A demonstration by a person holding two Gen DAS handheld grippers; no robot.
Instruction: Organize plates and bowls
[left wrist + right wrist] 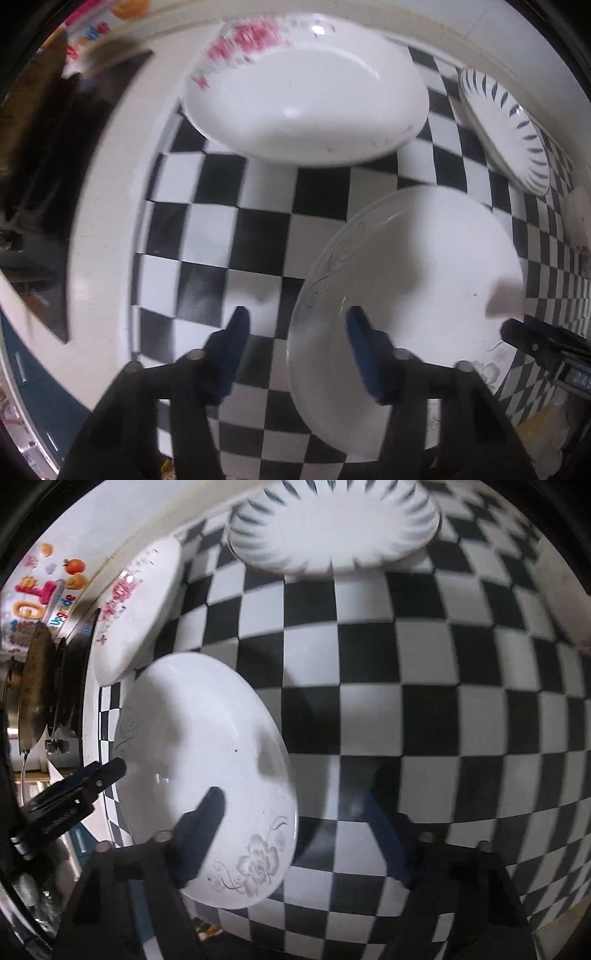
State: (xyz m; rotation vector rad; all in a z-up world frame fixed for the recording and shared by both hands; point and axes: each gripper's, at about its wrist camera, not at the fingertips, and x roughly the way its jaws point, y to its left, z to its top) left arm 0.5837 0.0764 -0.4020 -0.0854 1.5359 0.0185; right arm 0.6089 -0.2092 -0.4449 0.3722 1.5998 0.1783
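Note:
Three plates lie on a black-and-white checkered cloth (258,236). A white plate with grey floral trim (413,295) lies nearest; it also shows in the right wrist view (192,746). My left gripper (295,325) is open, its right finger over this plate's left rim. My right gripper (295,812) is open, its left finger over the plate's right part. A white plate with pink flowers (306,96) lies farther back, also in the right wrist view (136,613). A plate with dark blue dashes (506,129) lies to the right, also in the right wrist view (332,528).
The cloth (406,701) covers a white counter (110,184). A dark pan or stove part (37,686) stands at the left beyond the cloth. Colourful stickers (40,590) are on the wall behind. The other gripper's tip (532,336) shows at the right.

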